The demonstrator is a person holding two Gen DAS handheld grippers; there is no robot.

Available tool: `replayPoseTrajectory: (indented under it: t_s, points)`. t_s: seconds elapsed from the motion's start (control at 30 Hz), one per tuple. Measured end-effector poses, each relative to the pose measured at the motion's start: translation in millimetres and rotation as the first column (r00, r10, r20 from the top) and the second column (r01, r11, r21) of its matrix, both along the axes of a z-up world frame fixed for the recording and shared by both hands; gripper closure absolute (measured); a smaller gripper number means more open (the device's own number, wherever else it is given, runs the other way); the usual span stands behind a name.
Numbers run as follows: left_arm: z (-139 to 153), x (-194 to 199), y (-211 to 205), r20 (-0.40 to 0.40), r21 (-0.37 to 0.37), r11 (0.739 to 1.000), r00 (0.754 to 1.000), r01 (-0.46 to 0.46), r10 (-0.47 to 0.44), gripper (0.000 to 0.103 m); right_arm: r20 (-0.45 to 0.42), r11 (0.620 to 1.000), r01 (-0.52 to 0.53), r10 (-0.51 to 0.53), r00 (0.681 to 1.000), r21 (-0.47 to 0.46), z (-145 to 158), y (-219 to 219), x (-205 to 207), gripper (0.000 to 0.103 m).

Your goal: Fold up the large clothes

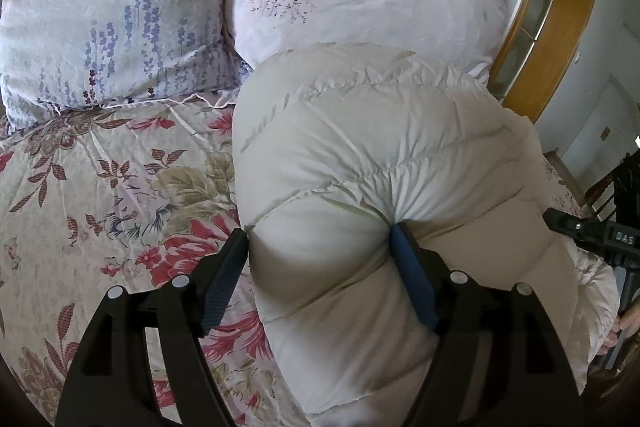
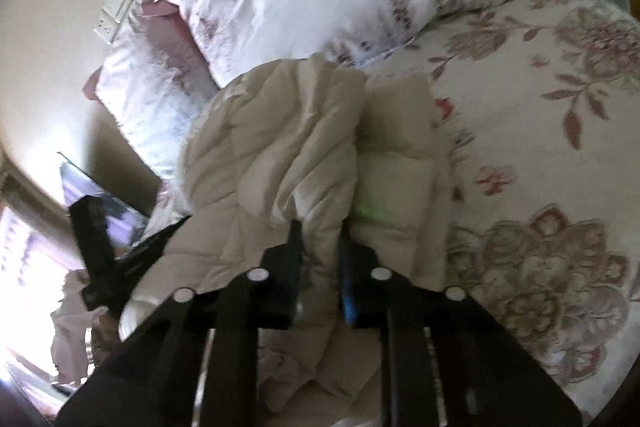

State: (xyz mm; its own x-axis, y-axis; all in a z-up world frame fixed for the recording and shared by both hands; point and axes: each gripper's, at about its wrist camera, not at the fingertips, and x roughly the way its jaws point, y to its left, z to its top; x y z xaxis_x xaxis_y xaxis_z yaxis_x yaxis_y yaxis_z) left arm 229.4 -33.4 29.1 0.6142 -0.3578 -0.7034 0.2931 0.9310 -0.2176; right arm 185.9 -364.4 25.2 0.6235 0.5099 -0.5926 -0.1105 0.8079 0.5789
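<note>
A puffy coat (image 1: 360, 167) lies bunched on the bed (image 1: 120, 187), near the pillows (image 1: 120, 7). The left gripper (image 1: 320, 239) stands wide, its fingers (image 1: 412, 279) pressing a fat fold. The right gripper (image 2: 320, 239), in a blurry view, seems pinched shut on a thin ridge of coat. The fold is under way; next, both must carry their folds over together.

Two pale floral pillows (image 1: 120, 7) lie side by side on a flowered bedsheet (image 1: 100, 187), near a wooden frame (image 1: 560, 39).
</note>
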Motion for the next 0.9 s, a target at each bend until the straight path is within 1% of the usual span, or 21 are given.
replayPoseTrajectory:
  t_s: [0.1,0.17,0.23,0.37,0.47,0.5,0.57,0.6,0.67,0.7,0.73,0.8,0.87,0.9]
  points:
    - [0,-1,-3,0.008,0.013,1.000,1.000,0.005,-0.005,0.028,-0.022,0.998,0.037,-0.038,0.999,-0.055,-8,0,1,0.093]
    - [0,-1,-6,0.016,0.025,1.000,1.000,0.010,-0.011,0.028,-0.050,0.996,0.048,-0.052,0.997,-0.078,-17,-1,3,0.094]
    - [2,-2,-8,0.028,0.035,0.999,1.000,0.012,-0.013,0.028,-0.058,0.994,0.050,-0.056,0.997,-0.096,-24,1,4,0.095]
    - [22,-23,-6,0.094,0.053,0.998,0.995,0.020,-0.024,0.033,-0.067,0.990,0.054,-0.063,0.996,-0.133,-27,4,5,0.095]
    - [46,-58,-7,0.185,0.039,0.996,0.979,0.079,-0.085,0.033,-0.069,0.989,0.055,-0.064,0.996,-0.135,-28,4,7,0.095]
    - [54,-74,-10,0.214,0.036,0.992,0.969,0.120,-0.125,0.033,-0.070,0.990,0.056,-0.066,0.995,-0.132,-29,3,7,0.095]
    - [60,-94,-17,0.238,0.029,0.981,0.952,0.192,-0.193,0.033,-0.071,0.990,0.059,-0.068,0.995,-0.130,-30,2,6,0.095]
    - [62,-105,-24,0.247,0.033,0.971,0.939,0.238,-0.239,0.033,-0.072,0.990,0.060,-0.069,0.995,-0.131,-30,3,6,0.095]
    - [60,-116,-35,0.246,0.056,0.956,0.924,0.288,-0.293,0.033,-0.073,0.989,0.062,-0.072,0.995,-0.132,-30,3,6,0.095]
    - [57,-117,-41,0.235,0.071,0.950,0.920,0.305,-0.313,0.033,-0.074,0.989,0.063,-0.073,0.995,-0.132,-31,3,7,0.094]
    - [49,-115,-48,0.205,0.094,0.944,0.922,0.316,-0.329,0.033,-0.075,0.989,0.064,-0.074,0.994,-0.131,-31,2,7,0.094]
    - [26,-102,-61,0.130,0.139,0.940,0.935,0.311,-0.329,0.033,-0.078,0.989,0.063,-0.074,0.994,-0.130,-30,2,7,0.093]
    - [12,-89,-63,0.086,0.121,0.942,0.942,0.313,-0.324,0.032,-0.078,0.990,0.062,-0.072,0.994,-0.128,-26,-1,6,0.088]
    - [7,-84,-62,0.069,0.103,0.946,0.946,0.308,-0.315,0.032,-0.072,0.991,0.069,-0.078,0.994,-0.117,-21,-5,4,0.079]
